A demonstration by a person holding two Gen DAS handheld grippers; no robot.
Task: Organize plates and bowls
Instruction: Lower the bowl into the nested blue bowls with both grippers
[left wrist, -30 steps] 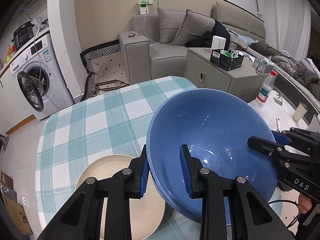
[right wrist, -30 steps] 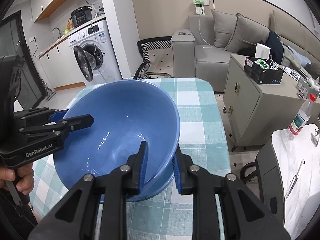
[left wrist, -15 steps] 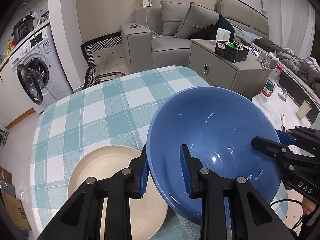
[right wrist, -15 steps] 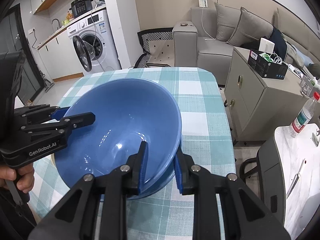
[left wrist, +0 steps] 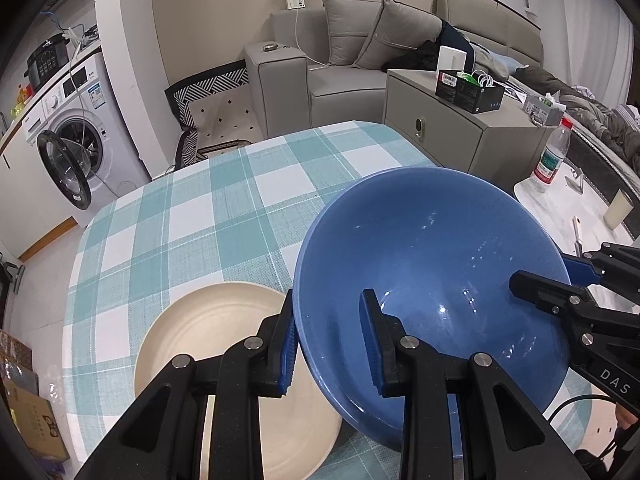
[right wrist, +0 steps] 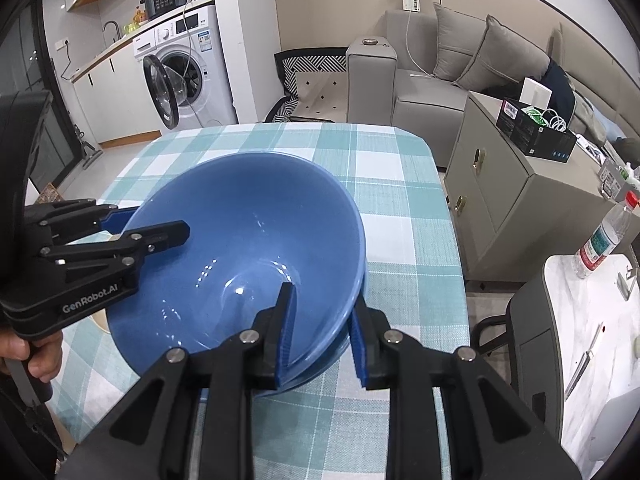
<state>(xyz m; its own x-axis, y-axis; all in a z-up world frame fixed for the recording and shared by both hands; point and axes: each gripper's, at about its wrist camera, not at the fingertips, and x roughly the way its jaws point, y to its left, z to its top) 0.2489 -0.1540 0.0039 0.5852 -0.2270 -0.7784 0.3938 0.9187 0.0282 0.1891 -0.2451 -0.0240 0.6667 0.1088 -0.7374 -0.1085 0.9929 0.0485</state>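
Blue bowl point(left wrist: 432, 280) lowered tableward, both grippers straddling rim, grip perhaps loosened.

A washing machine point(left wrist: 76, 136), grey sofa point(left wrist: 348, 60) and water bottle point(left wrist: 550, 156) surround the checked table point(left wrist: 192, 216).

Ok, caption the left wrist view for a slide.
Both grippers straddle the blue bowl's rim beside a cream plate.

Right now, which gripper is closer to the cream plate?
Left. The left gripper grips the blue bowl rim directly above the cream plate; the right gripper holds the opposite rim, away from it.
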